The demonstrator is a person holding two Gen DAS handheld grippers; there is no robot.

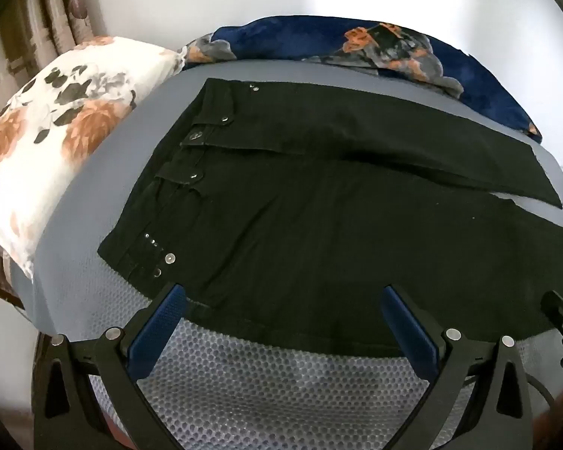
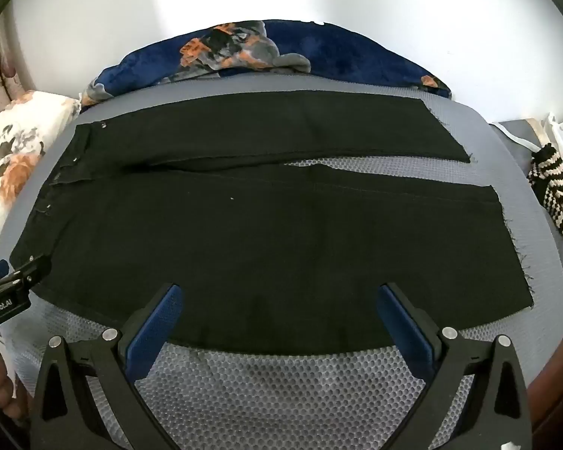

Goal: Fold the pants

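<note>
Black pants (image 1: 319,202) lie flat on a grey mesh bed cover (image 1: 266,386), waistband with metal studs to the left, two legs stretching right with a narrow gap between them (image 2: 356,163). My left gripper (image 1: 283,292) is open and empty, just above the near edge of the pants by the waistband end. My right gripper (image 2: 277,288) is open and empty, above the near edge of the near leg (image 2: 281,247). The left gripper also shows at the left edge of the right wrist view (image 2: 7,281). The right gripper shows at the right edge of the left wrist view (image 1: 561,315).
A floral white and orange pillow (image 1: 52,138) lies left of the waistband. A blue floral blanket (image 2: 281,56) is bunched along the far edge by the white wall. A black and white striped knit item (image 2: 555,198) lies at the right past the leg hems.
</note>
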